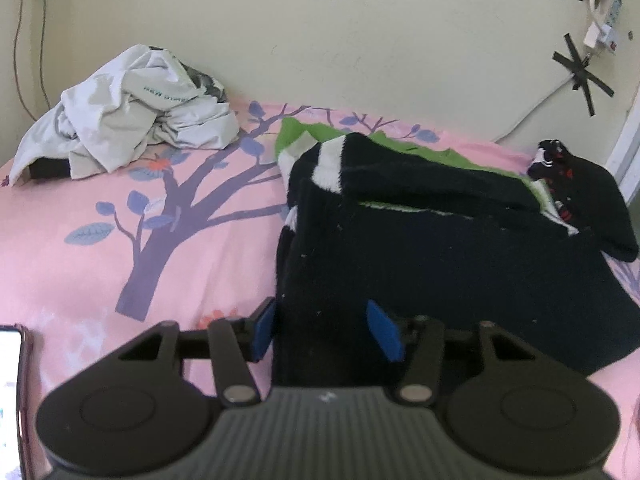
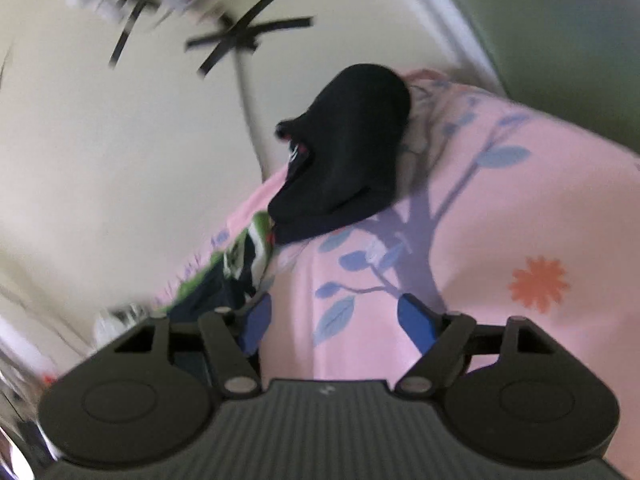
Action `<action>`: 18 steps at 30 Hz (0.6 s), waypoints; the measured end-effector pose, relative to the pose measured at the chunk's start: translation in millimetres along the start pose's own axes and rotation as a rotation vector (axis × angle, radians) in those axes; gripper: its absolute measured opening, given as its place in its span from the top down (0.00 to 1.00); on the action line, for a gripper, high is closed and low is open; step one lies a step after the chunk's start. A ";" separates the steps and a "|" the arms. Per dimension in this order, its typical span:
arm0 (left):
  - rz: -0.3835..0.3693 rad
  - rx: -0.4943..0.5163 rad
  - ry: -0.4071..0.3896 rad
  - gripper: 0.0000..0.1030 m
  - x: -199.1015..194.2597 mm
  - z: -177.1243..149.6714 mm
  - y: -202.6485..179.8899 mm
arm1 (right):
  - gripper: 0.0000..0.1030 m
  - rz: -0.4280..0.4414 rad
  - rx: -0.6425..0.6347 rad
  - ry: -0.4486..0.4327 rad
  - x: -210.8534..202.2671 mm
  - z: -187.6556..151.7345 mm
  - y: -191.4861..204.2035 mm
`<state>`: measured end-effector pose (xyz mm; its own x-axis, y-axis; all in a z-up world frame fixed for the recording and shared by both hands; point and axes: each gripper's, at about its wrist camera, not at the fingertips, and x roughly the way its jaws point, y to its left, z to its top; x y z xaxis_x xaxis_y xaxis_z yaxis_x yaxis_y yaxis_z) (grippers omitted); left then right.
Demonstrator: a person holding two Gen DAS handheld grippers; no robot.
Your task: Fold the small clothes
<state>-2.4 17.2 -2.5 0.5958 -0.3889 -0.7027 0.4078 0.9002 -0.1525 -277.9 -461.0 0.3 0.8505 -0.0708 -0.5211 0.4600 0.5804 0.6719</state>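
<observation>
Left gripper (image 1: 326,330): jaws wide, straddling near-left corner of the black sweater (image 1: 440,264) w/o pinching it; sweater lies on bed (image 1: 100,264) toward right edge. Right gripper (image 2: 336,322): wide, holding nothing, over the bed nr a black cap (image 2: 352,160).

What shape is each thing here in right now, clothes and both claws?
Left gripper: open, fingers astride the near edge of the black garment.
Right gripper: open, holding nothing, over the bedsheet.
Black garment: folded flat on the bed.
Green garment: flat under the black one.
White clothes: crumpled pile.
Small black piece: loosely bunched.
Phone: screen lit.
</observation>
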 end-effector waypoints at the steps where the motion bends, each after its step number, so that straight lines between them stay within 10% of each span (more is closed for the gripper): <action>1: 0.004 0.000 -0.001 0.49 1.3 -2.4 0.3 | 0.29 -0.017 -0.016 -0.019 -3.0 -0.3 1.9; 3: 0.007 0.013 -0.023 0.48 0.3 -6.6 -0.2 | 0.29 -0.097 -0.065 -0.088 -7.9 -0.5 6.5; 9: 0.032 0.065 -0.091 0.45 0.2 -18.6 -5.9 | 0.29 -0.697 -0.561 -0.484 4.7 -18.8 37.4; 13: 0.033 0.066 -0.096 0.45 0.2 -18.6 -5.5 | 0.26 -0.541 -0.455 -0.441 -6.1 -7.8 35.9; 18: 0.045 0.076 -0.101 0.43 -0.3 -20.5 -7.0 | 0.25 -0.071 -0.247 -0.167 0.5 2.9 30.0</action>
<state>-19.7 15.0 -15.5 0.6801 -0.3696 -0.6332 0.4279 0.9014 -0.0665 -262.9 -446.0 21.8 0.8579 -0.2392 -0.4547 0.4617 0.7472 0.4781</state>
